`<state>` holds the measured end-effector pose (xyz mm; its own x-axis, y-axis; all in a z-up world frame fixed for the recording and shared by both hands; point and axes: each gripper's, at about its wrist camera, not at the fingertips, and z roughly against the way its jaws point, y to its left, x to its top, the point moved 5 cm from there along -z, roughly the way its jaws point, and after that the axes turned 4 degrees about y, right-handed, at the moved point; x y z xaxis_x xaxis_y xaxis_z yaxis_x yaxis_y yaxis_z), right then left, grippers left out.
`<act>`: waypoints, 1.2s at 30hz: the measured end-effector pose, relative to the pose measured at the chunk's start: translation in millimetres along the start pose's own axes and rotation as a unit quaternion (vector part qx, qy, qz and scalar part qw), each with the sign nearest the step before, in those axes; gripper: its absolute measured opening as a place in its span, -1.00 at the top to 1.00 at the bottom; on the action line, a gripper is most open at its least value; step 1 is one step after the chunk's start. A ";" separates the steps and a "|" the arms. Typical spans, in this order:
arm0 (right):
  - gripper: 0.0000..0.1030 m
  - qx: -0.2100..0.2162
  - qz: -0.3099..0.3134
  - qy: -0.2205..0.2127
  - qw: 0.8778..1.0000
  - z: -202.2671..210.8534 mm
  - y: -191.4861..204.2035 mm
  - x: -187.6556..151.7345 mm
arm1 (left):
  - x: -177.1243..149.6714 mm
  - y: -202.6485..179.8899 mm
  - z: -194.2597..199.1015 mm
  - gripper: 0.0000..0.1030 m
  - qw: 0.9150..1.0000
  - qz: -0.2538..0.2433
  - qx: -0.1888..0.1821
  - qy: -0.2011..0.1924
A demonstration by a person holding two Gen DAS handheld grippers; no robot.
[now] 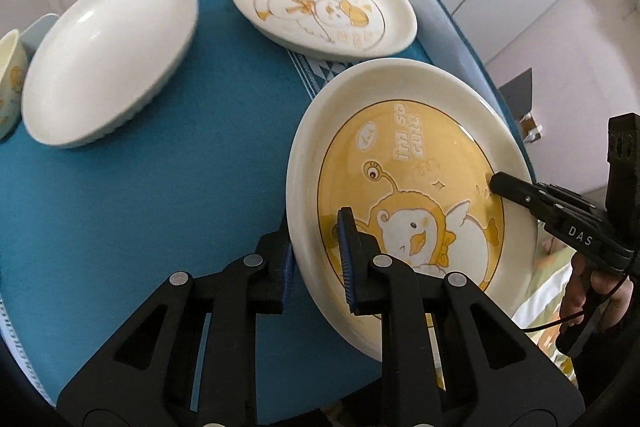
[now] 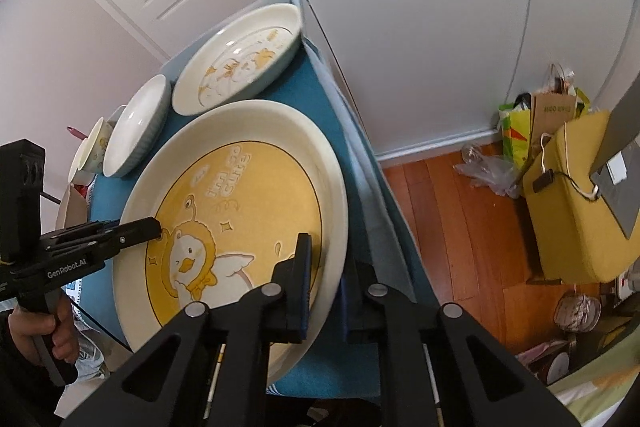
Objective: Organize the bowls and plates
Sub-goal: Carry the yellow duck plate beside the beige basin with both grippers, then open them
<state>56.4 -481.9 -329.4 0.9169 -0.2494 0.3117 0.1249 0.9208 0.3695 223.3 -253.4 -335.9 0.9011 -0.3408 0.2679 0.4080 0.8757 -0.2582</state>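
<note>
Both grippers are clamping the big yellow duck plate (image 1: 408,195) by opposite rims: left gripper (image 1: 318,259) is pinching the near-left edge, right gripper (image 2: 324,291) is pinching the far-right edge. Plate is sitting tilted at the right edge of the blue tabletop (image 1: 160,187), partly overhanging it. Risks: glazed rim is slippery, so uneven pull between hands could be twisting it out of one grip and dropping it off the edge to the floor. Lifting carelessly could also be knocking it into the smaller printed plate (image 1: 320,7) just beyond. White dish (image 1: 108,59) and small cup (image 1: 8,83) are sitting well left.
</note>
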 end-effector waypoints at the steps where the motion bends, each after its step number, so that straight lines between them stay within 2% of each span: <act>1: 0.78 0.001 0.005 -0.002 1.000 1.0 3.1 0.9 | -1.9 4.4 4.9 0.69 1.000 0.003 -0.001 -0.005; 7: 0.77 0.012 0.041 -0.012 0.999 9.2 37.3 10.6 | -11.1 31.8 45.4 0.69 0.999 0.026 0.010 -0.042; 11: 0.77 0.030 0.073 -0.012 0.997 10.4 76.9 16.0 | -26.4 65.3 74.9 0.69 0.997 0.050 0.026 -0.062; 20: 0.76 0.076 0.154 0.020 0.985 -23.7 179.7 4.6 | -88.6 160.8 127.8 0.69 0.986 0.126 0.069 -0.079; 29: 0.76 0.086 0.204 0.040 0.974 -76.1 255.5 -17.0 | -140.1 237.5 120.6 0.69 0.979 0.173 0.073 -0.080; 36: 0.76 0.077 0.213 0.039 0.973 -102.5 274.6 -22.9 | -157.2 270.6 106.9 0.69 0.977 0.183 0.068 -0.085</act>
<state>108.6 -192.6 -324.8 0.8999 0.1739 0.3999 -0.3253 0.8784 0.3501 176.4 73.7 -348.7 0.9411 0.0557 0.3335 0.0289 0.9695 -0.2435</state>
